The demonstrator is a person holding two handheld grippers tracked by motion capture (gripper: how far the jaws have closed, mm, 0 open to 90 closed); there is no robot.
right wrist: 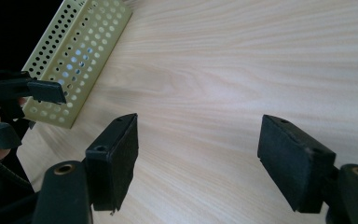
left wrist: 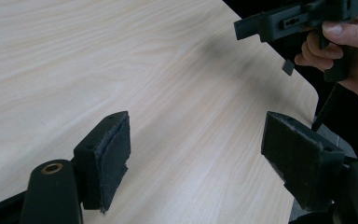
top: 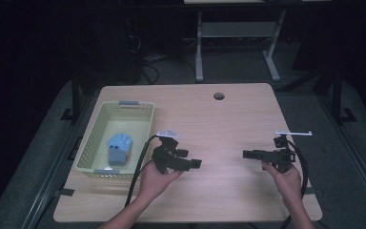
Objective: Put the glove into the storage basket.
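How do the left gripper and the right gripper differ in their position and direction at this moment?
The left gripper is held near the yellow basket, while the right gripper is held near the table's right side. The left gripper points right; the right gripper points left, so they face each other. Both are open, empty, and held above bare wood.

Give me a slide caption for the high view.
Two open grippers, left gripper and right gripper, face each other over a table; blue glove in basket.

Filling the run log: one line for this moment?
left gripper open, empty | right gripper open, empty | glove in basket
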